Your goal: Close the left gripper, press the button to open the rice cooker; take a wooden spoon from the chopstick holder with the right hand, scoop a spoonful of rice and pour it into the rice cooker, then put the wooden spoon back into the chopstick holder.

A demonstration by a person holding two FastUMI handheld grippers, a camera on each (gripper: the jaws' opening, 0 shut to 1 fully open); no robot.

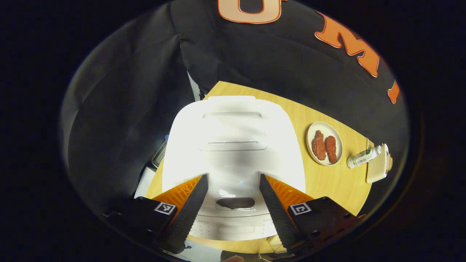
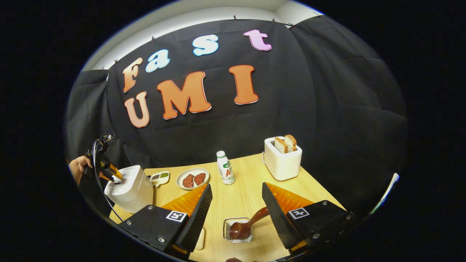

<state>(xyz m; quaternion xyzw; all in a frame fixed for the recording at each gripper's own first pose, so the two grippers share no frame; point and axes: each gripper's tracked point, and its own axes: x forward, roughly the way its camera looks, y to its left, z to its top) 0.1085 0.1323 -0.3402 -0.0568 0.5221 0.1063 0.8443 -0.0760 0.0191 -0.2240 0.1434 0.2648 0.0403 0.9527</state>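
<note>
The white rice cooker [image 1: 233,142] sits right below my left gripper [image 1: 233,177] with its lid down. The dark oval button [image 1: 235,203] lies at the cooker's front, between the two fingers, which stand wide apart and hold nothing. In the right gripper view a hand holds the left gripper [image 2: 111,174] over the top of the rice cooker [image 2: 131,191] at the far left. My right gripper [image 2: 236,186] is open above the table. Between its fingers a dark wooden spoon [image 2: 243,226] leans in the small clear chopstick holder [image 2: 228,235], handle pointing right.
A plate with two reddish meat pieces [image 2: 193,179], a small bottle [image 2: 225,168], a white toaster with bread [image 2: 282,160] and a little sauce dish [image 2: 159,177] stand on the wooden table [image 2: 240,196]. The plate [image 1: 336,140] and bottle [image 1: 364,156] lie right of the cooker.
</note>
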